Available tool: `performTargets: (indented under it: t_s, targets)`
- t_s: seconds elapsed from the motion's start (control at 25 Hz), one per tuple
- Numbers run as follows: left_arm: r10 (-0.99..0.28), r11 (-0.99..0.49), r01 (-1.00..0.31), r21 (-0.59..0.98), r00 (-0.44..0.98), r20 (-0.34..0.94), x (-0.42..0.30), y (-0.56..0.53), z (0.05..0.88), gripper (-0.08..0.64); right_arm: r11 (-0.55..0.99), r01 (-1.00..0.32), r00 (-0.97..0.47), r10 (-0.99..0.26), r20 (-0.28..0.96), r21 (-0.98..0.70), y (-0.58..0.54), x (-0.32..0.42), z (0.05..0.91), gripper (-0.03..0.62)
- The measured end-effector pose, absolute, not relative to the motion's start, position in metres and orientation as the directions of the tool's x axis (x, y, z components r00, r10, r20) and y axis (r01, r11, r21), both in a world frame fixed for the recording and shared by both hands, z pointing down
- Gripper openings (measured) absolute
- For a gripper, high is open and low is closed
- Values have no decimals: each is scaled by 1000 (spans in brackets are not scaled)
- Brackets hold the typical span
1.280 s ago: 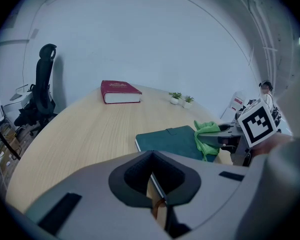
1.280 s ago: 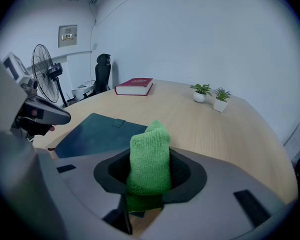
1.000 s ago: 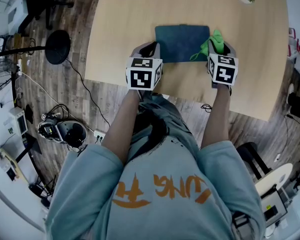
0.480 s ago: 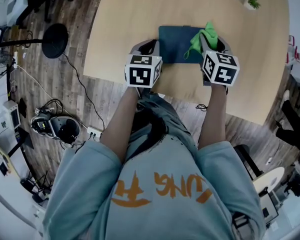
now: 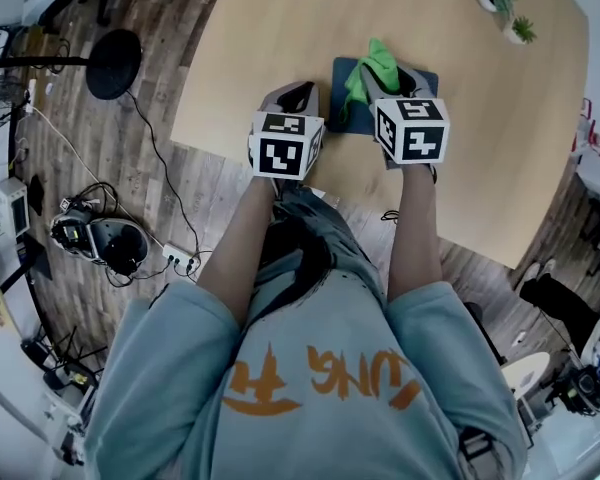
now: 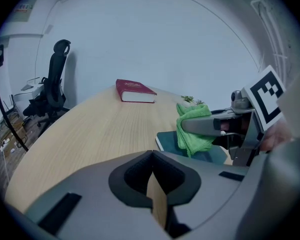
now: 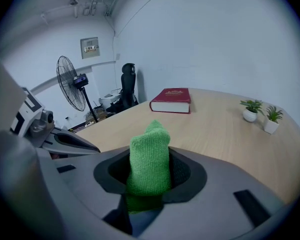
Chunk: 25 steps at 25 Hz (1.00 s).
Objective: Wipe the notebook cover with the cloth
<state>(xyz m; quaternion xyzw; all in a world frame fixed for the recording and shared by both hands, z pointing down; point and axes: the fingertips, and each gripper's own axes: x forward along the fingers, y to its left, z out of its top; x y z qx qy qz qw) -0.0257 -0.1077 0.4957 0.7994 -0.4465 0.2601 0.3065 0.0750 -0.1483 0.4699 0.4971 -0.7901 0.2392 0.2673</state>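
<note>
Cloth (image 5: 370,66) pinched in your right tool (image 5: 388,76) hangs over the notebook (image 6: 167,142) (left tool (image 5: 292,96) pressed together, empty); wiping seems mostly ahead of you.

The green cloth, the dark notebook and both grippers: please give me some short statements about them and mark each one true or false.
1. The right gripper is shut on the green cloth. True.
2. The left gripper grips a corner of the dark teal notebook. False: its jaws are together with nothing between them, beside the notebook.
3. The red hardcover book lies on top of the notebook. False: it lies apart from it, farther along the light wooden table.
4. Two small potted plants stand on the table. True.
</note>
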Motion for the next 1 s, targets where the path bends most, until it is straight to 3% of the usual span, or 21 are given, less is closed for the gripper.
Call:
performTargets:
  t_s: [0.52, 1.0]
  targets:
    - [-566, -421, -876, 235, 456, 687, -28, -116, 494, 18, 547, -834, -420, -548, 723, -71, -156, 29, 491, 140]
    - [-547, -446, -863, 236, 472, 691, -15, -119, 497, 18, 535, -843, -397, -555, 731, -52, -157, 40, 495, 140]
